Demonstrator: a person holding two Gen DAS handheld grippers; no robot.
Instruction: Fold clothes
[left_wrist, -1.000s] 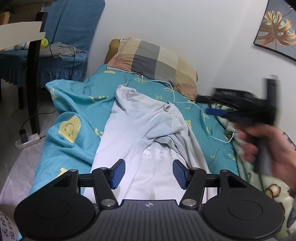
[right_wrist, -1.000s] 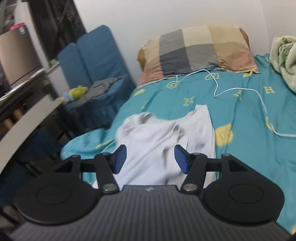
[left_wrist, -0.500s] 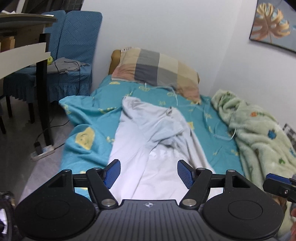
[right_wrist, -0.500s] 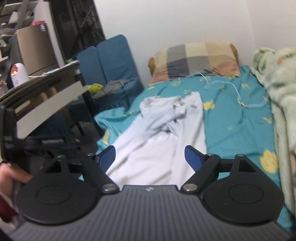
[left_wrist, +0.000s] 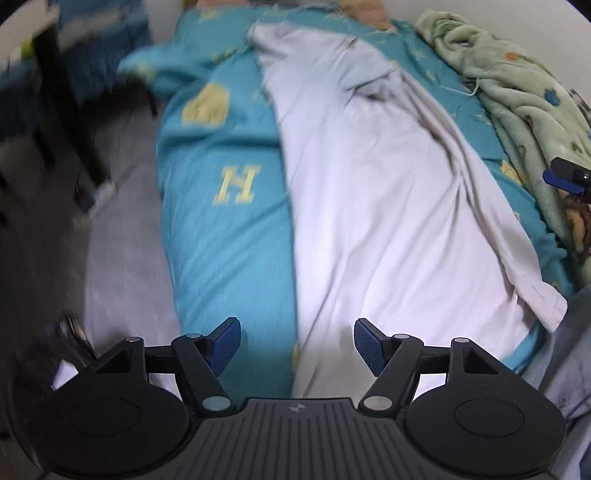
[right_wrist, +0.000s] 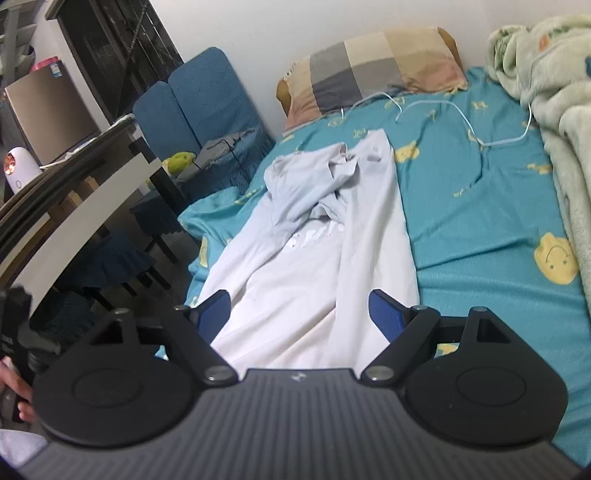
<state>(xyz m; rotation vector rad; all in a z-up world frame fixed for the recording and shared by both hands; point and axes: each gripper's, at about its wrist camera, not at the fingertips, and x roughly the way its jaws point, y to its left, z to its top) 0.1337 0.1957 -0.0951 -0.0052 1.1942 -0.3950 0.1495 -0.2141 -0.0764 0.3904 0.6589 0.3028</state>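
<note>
A white garment (left_wrist: 373, 177) lies lengthwise on the teal bedsheet (left_wrist: 225, 236), rumpled at its far end, its near hem by the bed's foot. My left gripper (left_wrist: 297, 343) points steeply down over the hem's left edge, open, nothing between the blue pads. In the right wrist view the same garment (right_wrist: 317, 258) runs away from my right gripper (right_wrist: 299, 314), which hovers open above its near end, pads clear of the cloth. A tip of the right gripper (left_wrist: 567, 177) shows at the right edge of the left wrist view.
A checked pillow (right_wrist: 373, 70) and a white cable (right_wrist: 461, 122) lie at the head of the bed. A green fleece blanket (right_wrist: 554, 110) is piled along the right side. To the left stand a blue chair (right_wrist: 207, 110) and a dark table (right_wrist: 74, 184); grey floor (left_wrist: 122, 229) borders the bed.
Both grippers opened wider. The left one tipped down and drew in over the garment's near hem. The right one pulled back from the garment's far end toward the foot of the bed.
</note>
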